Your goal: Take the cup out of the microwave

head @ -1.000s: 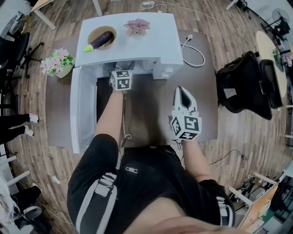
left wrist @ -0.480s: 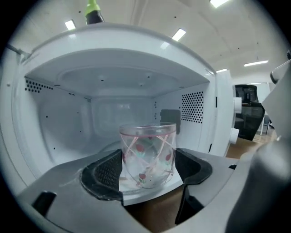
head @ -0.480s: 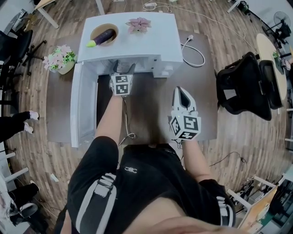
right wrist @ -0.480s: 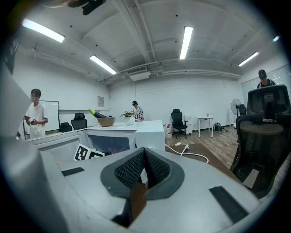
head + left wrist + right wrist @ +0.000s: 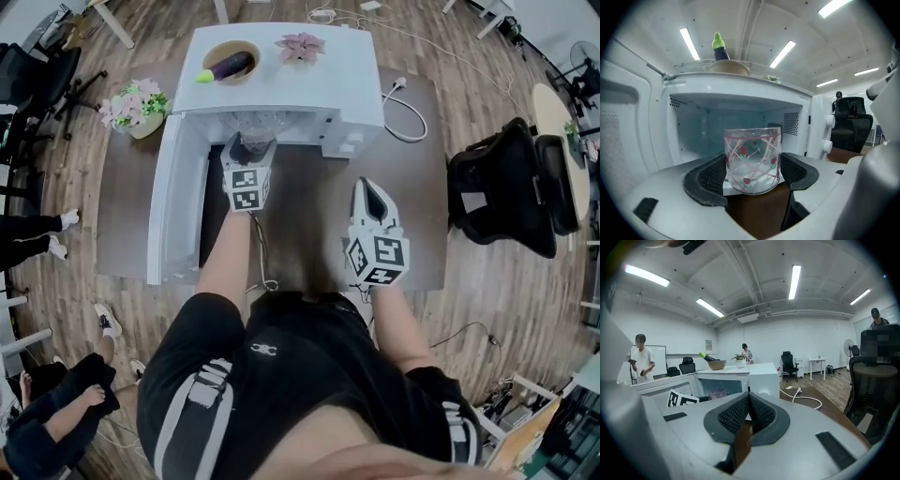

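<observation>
Two grippers are seen in the head view, over a flat brown table (image 5: 309,211). A white box-shaped microwave (image 5: 319,89) is set at the table's far edge. Its white door (image 5: 173,211) is swung wide open to the left. The left gripper (image 5: 253,142) is held at the microwave's mouth, and a clear glass cup with red flowers painted on it (image 5: 261,124) is seen at its tip. The right gripper (image 5: 372,190) is kept nearer the table's right edge, and nothing is touched by it.

In the left gripper view, the cup (image 5: 752,159) is squeezed between the two black pads (image 5: 712,177), one on each side. It is seen just in front of the microwave's open inside, with the brown table below it.

In the right gripper view, the jaws of the right gripper (image 5: 749,411) are pressed together, and nothing is held between them.

Most of the job looks done. The cup is grabbed, and it is judged to be almost clear of the mouth. It is still to be pulled all the way out and set down on the table.
</observation>
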The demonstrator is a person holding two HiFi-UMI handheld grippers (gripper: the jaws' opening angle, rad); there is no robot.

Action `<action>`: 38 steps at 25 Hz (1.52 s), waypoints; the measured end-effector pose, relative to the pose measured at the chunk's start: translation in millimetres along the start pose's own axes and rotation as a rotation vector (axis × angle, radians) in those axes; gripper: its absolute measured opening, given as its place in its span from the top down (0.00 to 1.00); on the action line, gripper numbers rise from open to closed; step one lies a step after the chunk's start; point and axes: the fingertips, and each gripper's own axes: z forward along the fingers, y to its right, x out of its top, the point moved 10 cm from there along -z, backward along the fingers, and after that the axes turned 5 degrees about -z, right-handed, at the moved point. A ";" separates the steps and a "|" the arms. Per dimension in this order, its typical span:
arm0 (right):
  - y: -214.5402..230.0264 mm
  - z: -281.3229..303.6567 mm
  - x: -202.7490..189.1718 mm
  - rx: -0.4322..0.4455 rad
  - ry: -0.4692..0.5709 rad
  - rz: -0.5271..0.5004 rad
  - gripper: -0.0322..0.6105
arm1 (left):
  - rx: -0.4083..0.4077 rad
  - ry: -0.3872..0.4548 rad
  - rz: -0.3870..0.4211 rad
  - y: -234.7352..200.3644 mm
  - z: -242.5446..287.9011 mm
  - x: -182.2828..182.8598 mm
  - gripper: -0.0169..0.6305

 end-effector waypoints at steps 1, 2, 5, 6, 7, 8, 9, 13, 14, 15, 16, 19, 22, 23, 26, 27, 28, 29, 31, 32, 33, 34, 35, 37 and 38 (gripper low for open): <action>-2.3 -0.1 0.2 0.006 0.003 0.003 0.95 | -0.001 0.004 0.003 0.0 -6.7 1.0 0.41; -4.5 -0.1 0.2 0.013 0.007 0.005 0.95 | -0.002 0.008 0.006 0.0 -13.4 1.9 0.41; -11.1 -0.3 1.7 0.037 0.027 0.014 0.95 | -0.010 0.036 0.013 1.7 -34.2 6.0 0.41; -13.6 -0.3 2.9 0.046 0.036 0.017 0.95 | -0.013 0.044 0.016 2.5 -41.7 7.7 0.41; -16.1 -0.4 4.1 0.057 0.046 0.020 0.95 | -0.016 0.052 0.019 3.8 -49.8 10.3 0.41; -18.6 -0.7 5.2 0.067 0.056 0.021 0.95 | -0.020 0.061 0.023 5.6 -58.5 13.8 0.41; -21.0 -1.2 6.4 0.076 0.068 0.022 0.95 | -0.024 0.069 0.029 7.6 -67.4 17.6 0.41; -31.6 -2.0 14.6 0.105 0.114 0.021 0.95 | -0.030 0.103 0.048 15.2 -105.9 37.7 0.41; -34.4 -2.3 17.3 0.113 0.126 0.016 0.95 | -0.028 0.113 0.045 16.9 -116.5 44.3 0.41; -37.2 -2.8 20.3 0.120 0.137 0.010 0.95 | -0.024 0.123 0.041 18.5 -127.2 51.1 0.41; -39.7 -3.3 23.5 0.128 0.149 0.003 0.95 | -0.018 0.131 0.038 20.1 -137.9 58.0 0.41; -45.5 -4.6 32.8 0.153 0.181 -0.003 0.95 | 0.002 0.143 0.034 25.4 -168.4 76.8 0.41; -48.9 -3.0 40.1 0.186 0.208 0.008 0.95 | 0.023 0.144 0.027 32.5 -193.7 89.3 0.41; -49.8 -1.9 42.5 0.195 0.215 0.008 0.95 | 0.031 0.144 0.029 35.3 -200.4 91.8 0.41; -53.5 -1.3 50.1 0.220 0.237 0.001 0.95 | 0.047 0.144 0.031 42.8 -216.6 95.0 0.41; -54.4 -2.1 52.1 0.226 0.244 -0.002 0.95 | 0.050 0.144 0.031 45.3 -220.7 95.1 0.41; -54.9 -3.3 53.4 0.231 0.248 -0.004 0.95 | 0.052 0.145 0.031 48.0 -224.1 94.9 0.41; -55.2 -4.6 54.1 0.235 0.251 -0.006 0.95 | 0.054 0.146 0.030 50.5 -226.8 94.5 0.41; -55.5 -7.4 54.7 0.239 0.253 -0.011 0.95 | 0.060 0.150 0.024 53.8 -230.4 94.3 0.41; -55.5 -8.6 54.7 0.241 0.253 -0.013 0.95 | 0.063 0.153 0.020 54.7 -231.7 94.8 0.41; -55.3 -9.7 54.6 0.242 0.253 -0.014 0.95 | 0.065 0.157 0.016 55.4 -232.8 95.8 0.41; -54.7 -10.6 54.3 0.242 0.252 -0.015 0.95 | 0.067 0.161 0.014 56.2 -233.8 96.9 0.41; -53.9 -11.5 53.5 0.242 0.250 -0.018 0.95 | 0.069 0.165 0.015 57.2 -234.7 98.0 0.41; -52.0 -13.4 51.5 0.238 0.249 -0.030 0.95 | 0.069 0.172 0.018 59.9 -235.9 99.8 0.41; -51.3 -14.5 50.6 0.235 0.250 -0.037 0.95 | 0.068 0.176 0.019 61.1 -236.3 100.4 0.41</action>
